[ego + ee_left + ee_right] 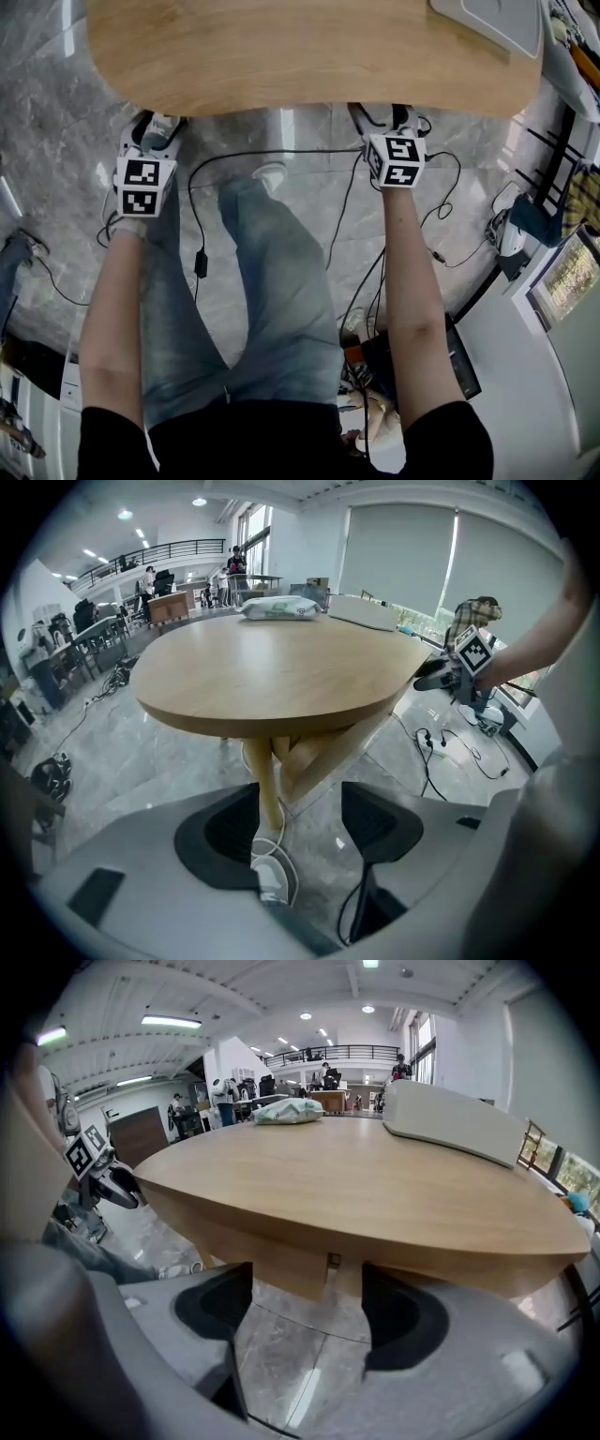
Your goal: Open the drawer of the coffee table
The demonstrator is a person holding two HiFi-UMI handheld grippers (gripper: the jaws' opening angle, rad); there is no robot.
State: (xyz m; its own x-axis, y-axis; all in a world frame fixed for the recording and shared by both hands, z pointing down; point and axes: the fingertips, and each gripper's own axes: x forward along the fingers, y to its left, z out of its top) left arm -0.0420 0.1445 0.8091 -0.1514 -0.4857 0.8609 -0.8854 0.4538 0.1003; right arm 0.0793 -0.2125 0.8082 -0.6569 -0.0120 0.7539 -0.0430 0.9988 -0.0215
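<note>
1. Head view gives us the grey marble floor [309,202] and the pale wooden tabletop [309,56] of the coffee table. The tabletop's far side is cut off by the frame's top edge.
2. Our legs [272,309] in jeans cover much of the floor, with black cables [281,155] trailing around them.
3. We hold the left tool [302,817] with its jaws spread wide, pinching nothing. Through the gap we see the table's slanted wooden legs [291,757] and a white shoe [272,878].
4. The right tool [305,1312] is likewise spread and empty. From above, the tips of both tools vanish under the tabletop's near edge.
5. The drawer [281,1255] hangs beneath the tabletop and looks shut, just beyond the right tool's jaws. From above it is wholly hidden.
6. A flat white thing [450,1119] and a pale packet [288,1110] lie on the tabletop, and we cannot tell what either is.
7. A metal fitting [333,1262] at the drawer's corner is too small to read.
</note>
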